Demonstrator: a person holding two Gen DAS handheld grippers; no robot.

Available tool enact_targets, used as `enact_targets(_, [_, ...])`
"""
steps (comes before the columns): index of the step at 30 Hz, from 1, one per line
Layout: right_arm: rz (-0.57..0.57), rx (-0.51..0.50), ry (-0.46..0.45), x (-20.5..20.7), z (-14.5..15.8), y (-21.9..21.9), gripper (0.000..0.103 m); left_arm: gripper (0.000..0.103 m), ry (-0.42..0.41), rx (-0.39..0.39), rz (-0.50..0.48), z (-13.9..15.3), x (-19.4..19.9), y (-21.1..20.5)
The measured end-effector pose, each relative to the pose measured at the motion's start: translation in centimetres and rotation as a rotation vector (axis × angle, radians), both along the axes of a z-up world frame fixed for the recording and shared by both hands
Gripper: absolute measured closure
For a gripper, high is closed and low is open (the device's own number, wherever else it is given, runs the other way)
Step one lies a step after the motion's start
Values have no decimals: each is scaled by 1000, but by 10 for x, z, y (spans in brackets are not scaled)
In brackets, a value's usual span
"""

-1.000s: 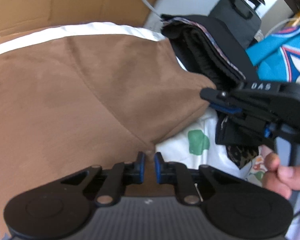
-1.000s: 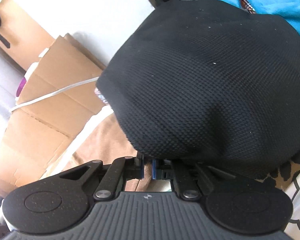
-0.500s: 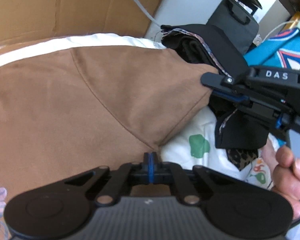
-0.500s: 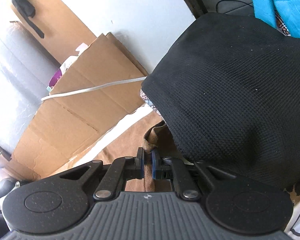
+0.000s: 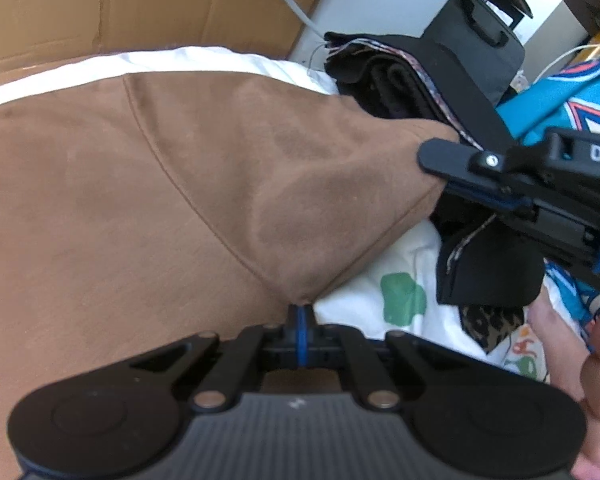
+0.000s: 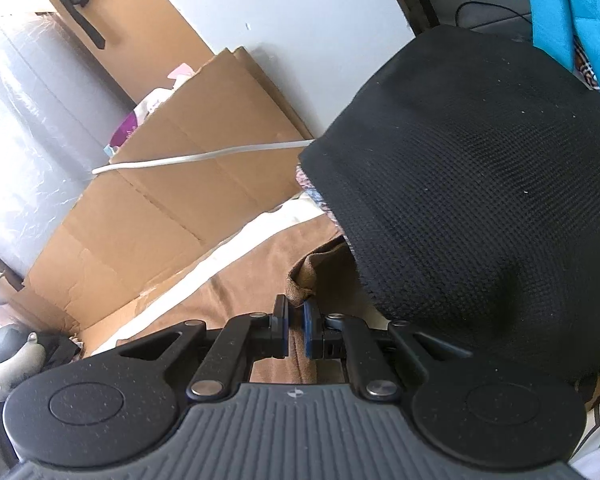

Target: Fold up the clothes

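Pinching brown garment | left tool now clamped; right tool gripping corner

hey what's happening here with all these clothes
A person holds tongs in each hand, folding a brown garment on a white printed sheet. The left tongs are shut on its near corner; the right tongs pinch another corner beside a black folded garment. Flattened cardboard leans behind.

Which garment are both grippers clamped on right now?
The brown garment: left gripper pinches its corner, right gripper another corner. The black folded clothes and turquoise garment lie ungripped.
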State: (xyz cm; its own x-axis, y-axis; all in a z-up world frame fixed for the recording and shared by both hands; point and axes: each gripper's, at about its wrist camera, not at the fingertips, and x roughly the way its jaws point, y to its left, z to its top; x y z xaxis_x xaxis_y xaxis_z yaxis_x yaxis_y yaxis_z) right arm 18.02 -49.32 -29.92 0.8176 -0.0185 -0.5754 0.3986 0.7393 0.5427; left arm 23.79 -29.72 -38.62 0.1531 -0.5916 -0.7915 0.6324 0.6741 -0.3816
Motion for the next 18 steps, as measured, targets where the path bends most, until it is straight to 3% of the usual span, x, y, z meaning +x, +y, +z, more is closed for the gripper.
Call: enact_targets(18, [84,-49,28,0,20,38,98,100,120,-119,94,-16,10,20])
